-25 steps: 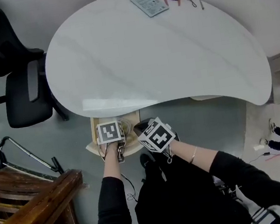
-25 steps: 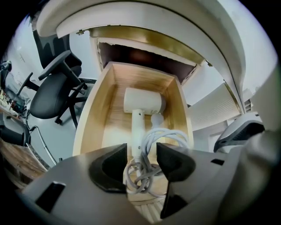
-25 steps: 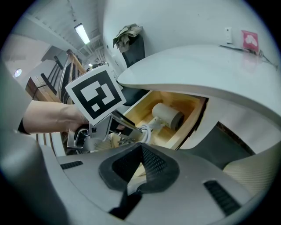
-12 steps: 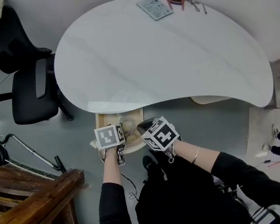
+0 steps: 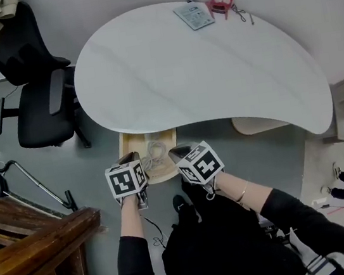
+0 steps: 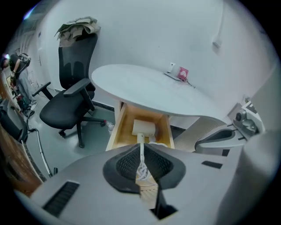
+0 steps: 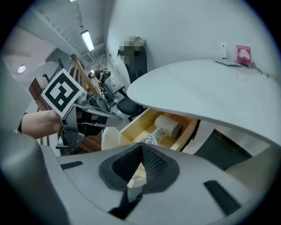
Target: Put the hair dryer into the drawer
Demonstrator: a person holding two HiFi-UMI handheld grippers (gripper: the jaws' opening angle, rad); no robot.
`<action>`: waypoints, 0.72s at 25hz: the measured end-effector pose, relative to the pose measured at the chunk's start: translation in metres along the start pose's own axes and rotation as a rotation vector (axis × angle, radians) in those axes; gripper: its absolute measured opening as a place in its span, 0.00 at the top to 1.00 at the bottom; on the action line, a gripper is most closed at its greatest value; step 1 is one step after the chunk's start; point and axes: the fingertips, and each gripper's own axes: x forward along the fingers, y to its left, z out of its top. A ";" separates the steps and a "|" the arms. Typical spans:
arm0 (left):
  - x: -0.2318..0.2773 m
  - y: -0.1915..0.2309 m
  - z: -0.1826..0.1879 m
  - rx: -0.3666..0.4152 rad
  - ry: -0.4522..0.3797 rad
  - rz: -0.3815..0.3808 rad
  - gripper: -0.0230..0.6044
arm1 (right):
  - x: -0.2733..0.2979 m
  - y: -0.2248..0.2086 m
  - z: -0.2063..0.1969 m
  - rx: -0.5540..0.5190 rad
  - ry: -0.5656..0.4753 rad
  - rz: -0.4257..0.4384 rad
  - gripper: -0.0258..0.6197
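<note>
Left tool: is being held closed on nothing and is being drawn leftward off the drawer front, where it sat a second ago. Right tool: is being kept closed, empty, at that front. Hair dryer: is being left inside the open drawer, cord coiled beside it, under the surface's near edge. Placement is judged done; the drawer is not yet closed.

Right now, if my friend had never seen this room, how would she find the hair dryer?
Look for the big white curved table; under its near edge a light wooden drawer stands pulled open. Inside lies the cream hair dryer, the only chunky tube-shaped thing there, beside its coiled white cord.
</note>
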 end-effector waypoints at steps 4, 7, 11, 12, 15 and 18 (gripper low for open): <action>-0.023 -0.002 0.003 -0.008 -0.062 -0.016 0.94 | -0.012 0.005 0.005 -0.009 -0.030 -0.012 0.96; -0.037 -0.001 0.002 -0.010 -0.100 -0.032 0.95 | -0.020 0.012 0.007 -0.015 -0.050 -0.018 0.96; -0.054 -0.003 -0.004 0.000 -0.131 -0.052 0.95 | -0.028 0.021 0.007 -0.034 -0.074 -0.019 0.96; -0.058 -0.005 -0.006 0.005 -0.137 -0.055 0.95 | -0.031 0.023 0.006 -0.039 -0.080 -0.019 0.96; -0.072 -0.009 -0.011 0.010 -0.158 -0.068 0.95 | -0.041 0.030 0.007 -0.045 -0.105 -0.018 0.96; -0.086 -0.013 -0.016 0.011 -0.188 -0.084 0.95 | -0.053 0.038 0.009 -0.050 -0.135 -0.016 0.96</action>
